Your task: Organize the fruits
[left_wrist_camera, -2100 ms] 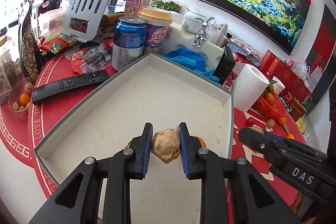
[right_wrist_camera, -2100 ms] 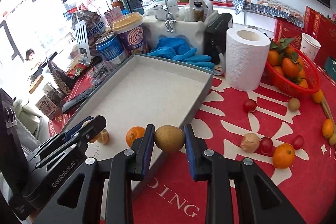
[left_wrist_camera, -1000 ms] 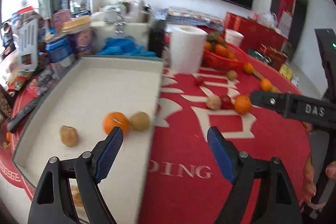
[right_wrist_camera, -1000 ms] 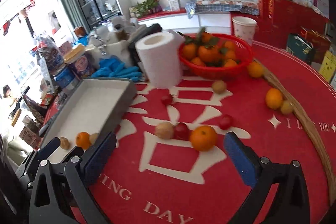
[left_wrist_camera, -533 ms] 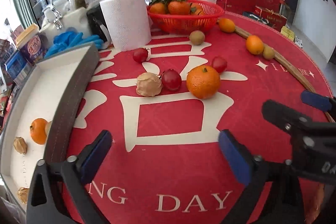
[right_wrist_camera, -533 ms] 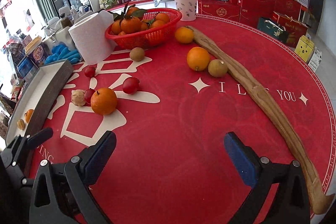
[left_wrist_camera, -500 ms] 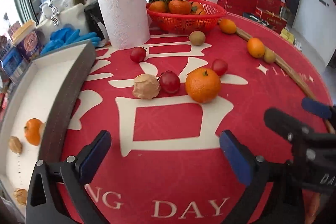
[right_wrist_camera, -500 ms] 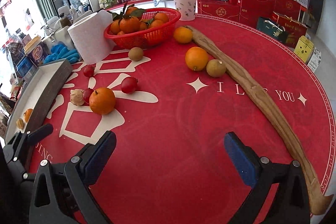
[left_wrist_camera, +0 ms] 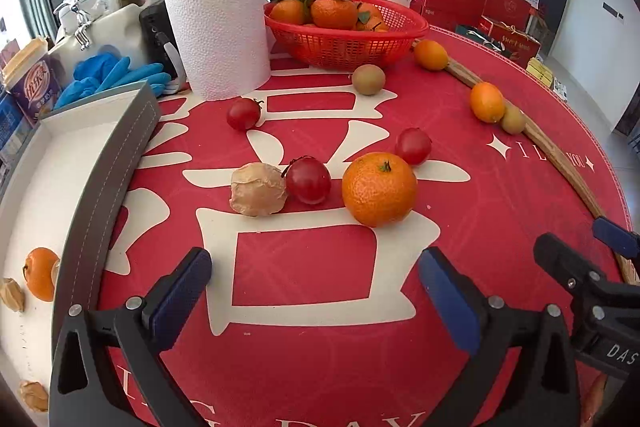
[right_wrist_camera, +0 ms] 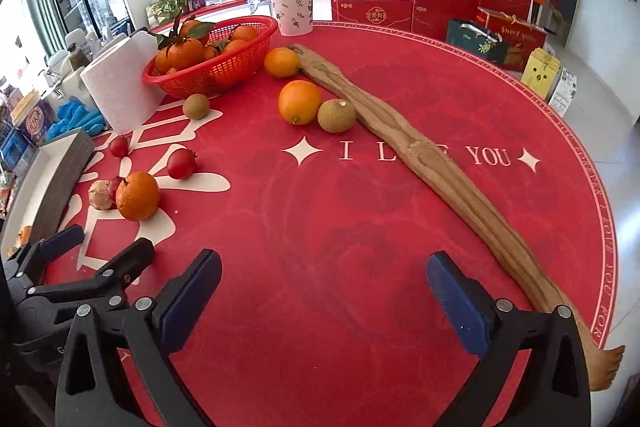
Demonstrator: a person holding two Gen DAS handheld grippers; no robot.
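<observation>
Blue-padded, the black left gripper (left_wrist_camera: 314, 289) stands wide open and holds nothing, hovering low over the red round table mat (left_wrist_camera: 304, 359); the matching right gripper (right_wrist_camera: 322, 289) is just as wide and just as bare. The spread looks chosen to take a round fruit whole, and each gripper faces its own group, which suggests two separate picks.

Taking the large orange mandarin (left_wrist_camera: 379, 189) as the mark: it lies straight ahead of the left jaws, nearest of all the loose fruit. Touching or nearly touching its left side is a dark red cherry tomato (left_wrist_camera: 308, 180), and pressed against that a papery tan husked fruit (left_wrist_camera: 258, 189). A second red tomato (left_wrist_camera: 413, 145) sits just behind the mandarin. Closing on any of these probably nudges its neighbour.

Well left of the mandarin runs the grey-walled white tray (left_wrist_camera: 108, 187), with a small orange (left_wrist_camera: 39, 273) and tan husked fruits already inside, so sorting is begun but far from finished.

Far behind the mandarin, a red plastic basket of leafy mandarins (left_wrist_camera: 346, 41) stands beside a white paper towel roll (left_wrist_camera: 218, 33).

In the right wrist view, a smooth orange (right_wrist_camera: 299, 101) and a brown-green kiwi (right_wrist_camera: 336, 115) lie against a long wooden stick (right_wrist_camera: 432, 163), which would crowd the right gripper's approach from that side.
</observation>
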